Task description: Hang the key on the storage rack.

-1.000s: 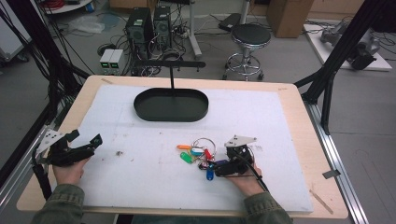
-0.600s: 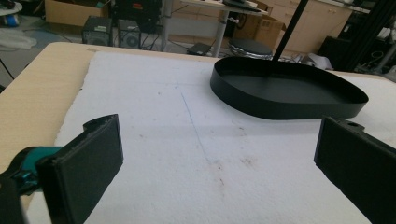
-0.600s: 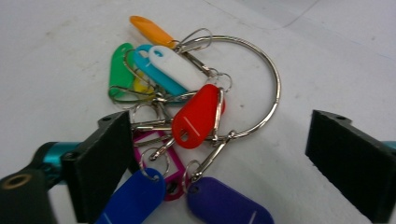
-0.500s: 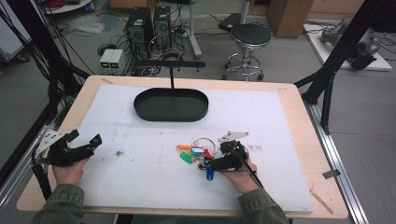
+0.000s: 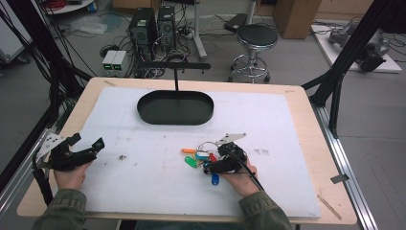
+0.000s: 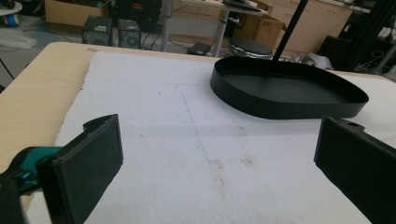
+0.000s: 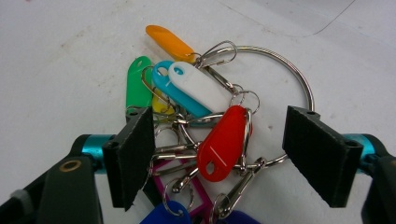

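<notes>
1. The step in hand looks like the grasp of the bunch of key tags (image 7: 205,126). The right gripper (image 7: 217,154) is set low over it on the white mat (image 7: 60,60), and its jaws straddle the tangle of tags and rings.

2. The right jaws have just been closing and stand partly open. The red tag (image 7: 223,143) and several small split rings lie between them. The left-hand pad touches or nearly touches the wire loops beside it. The right-hand pad stands apart from the big ring (image 7: 299,77), which curves just ahead of it. Nothing is pinched yet.

3. Ahead of the jaws lie the orange tag (image 7: 169,42), the green tag (image 7: 138,81), and the white tag (image 7: 198,86) over a light blue one. Blue and pink tags sit nearer than the pads, low between them.

4. The left gripper (image 5: 85,152) rests on the bench well off to the side. Its jaws are wide open with nothing between them, and the black tray (image 6: 289,88) is ahead of them.

5. The next move, I judge, calls for the right jaws to close until the pads bite on the red tag and rings. The loose, slippery bunch may splay, so a centred squeeze before any lift seems wise.
</notes>
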### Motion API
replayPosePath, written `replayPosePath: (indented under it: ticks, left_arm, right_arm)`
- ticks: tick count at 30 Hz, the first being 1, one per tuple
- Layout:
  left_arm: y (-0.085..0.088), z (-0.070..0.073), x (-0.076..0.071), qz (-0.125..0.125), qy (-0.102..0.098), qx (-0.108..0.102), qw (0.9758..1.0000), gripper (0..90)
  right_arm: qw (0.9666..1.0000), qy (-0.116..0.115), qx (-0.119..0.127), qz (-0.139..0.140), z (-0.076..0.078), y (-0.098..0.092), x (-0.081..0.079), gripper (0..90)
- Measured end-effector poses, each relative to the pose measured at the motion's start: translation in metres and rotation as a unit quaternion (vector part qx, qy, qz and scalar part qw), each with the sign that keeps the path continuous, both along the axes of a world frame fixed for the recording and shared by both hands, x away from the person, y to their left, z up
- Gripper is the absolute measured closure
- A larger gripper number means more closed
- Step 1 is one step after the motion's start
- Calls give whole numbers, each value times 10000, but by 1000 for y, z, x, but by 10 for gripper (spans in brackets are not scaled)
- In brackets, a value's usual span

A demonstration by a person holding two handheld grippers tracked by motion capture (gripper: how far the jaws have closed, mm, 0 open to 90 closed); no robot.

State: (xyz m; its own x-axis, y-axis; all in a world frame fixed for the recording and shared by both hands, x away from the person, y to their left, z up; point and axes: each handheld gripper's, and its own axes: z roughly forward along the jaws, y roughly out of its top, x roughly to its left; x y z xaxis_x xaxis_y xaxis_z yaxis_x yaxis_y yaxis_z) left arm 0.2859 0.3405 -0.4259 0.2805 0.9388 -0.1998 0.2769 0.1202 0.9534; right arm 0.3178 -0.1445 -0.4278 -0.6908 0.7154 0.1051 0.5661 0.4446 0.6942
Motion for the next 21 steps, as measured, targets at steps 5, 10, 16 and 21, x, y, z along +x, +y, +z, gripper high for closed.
replayPosePath:
  ticks: [5,10,16,21]
  left_arm:
    - [0,0,0,-2,0,-1,10000,17]
    - [0,0,0,-5,-5,-6,10000,17]
    - [0,0,0,-16,-3,-2,10000,17]
    - [0,0,1,-15,0,-6,10000,17]
  right_arm:
    - [9999,-15,-146,-4,-1,5,2,325]
    - [9993,-7,-368,13,-4,10,4,429]
    - [9991,403,-149,30,-4,7,8,574]
    - [9983,581,33,-75,-4,3,11,744]
